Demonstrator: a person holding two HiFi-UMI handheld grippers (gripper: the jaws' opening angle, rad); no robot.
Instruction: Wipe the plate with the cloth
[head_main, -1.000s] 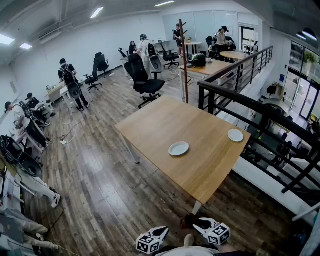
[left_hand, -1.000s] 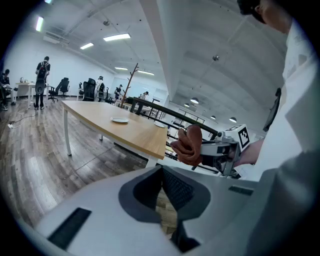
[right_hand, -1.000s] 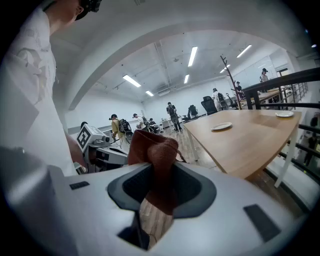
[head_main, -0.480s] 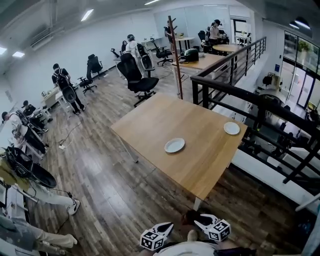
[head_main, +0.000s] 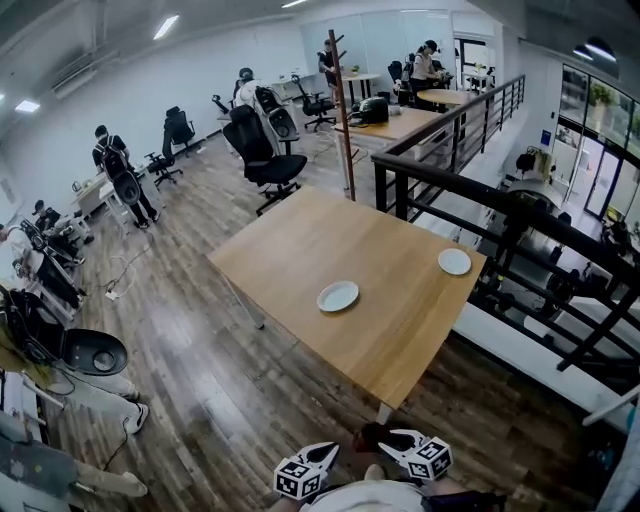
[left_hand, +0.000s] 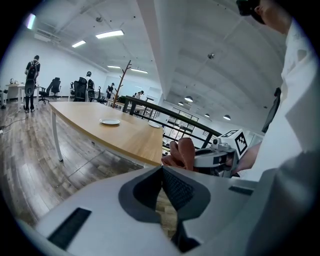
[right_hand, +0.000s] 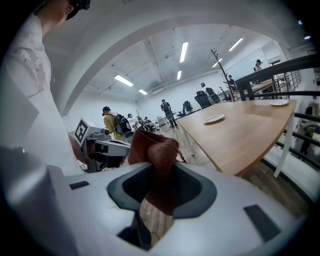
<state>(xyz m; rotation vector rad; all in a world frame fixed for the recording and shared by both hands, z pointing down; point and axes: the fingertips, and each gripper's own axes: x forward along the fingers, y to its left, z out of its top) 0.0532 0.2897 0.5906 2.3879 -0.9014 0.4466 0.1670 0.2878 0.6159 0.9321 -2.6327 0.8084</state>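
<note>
Plate (head_main: 338, 296), white, lying near the middle of a wooden table (head_main: 290, 250), well ahead of both grippers. Right gripper (head_main: 398, 441) held low near the table's closest corner, jaws clamped on a bunched reddish-brown cloth (right_hand: 156, 150). Left gripper (head_main: 322, 462) just beside it, jaws closed on nothing.

A wooden table (head_main: 300, 240) stands on a dark plank floor (head_main: 200, 370) beside a black railing (head_main: 470, 194), with office chairs (head_main: 262, 150), white walls (head_main: 120, 90) and ceiling strip lights (head_main: 167, 27) beyond.
</note>
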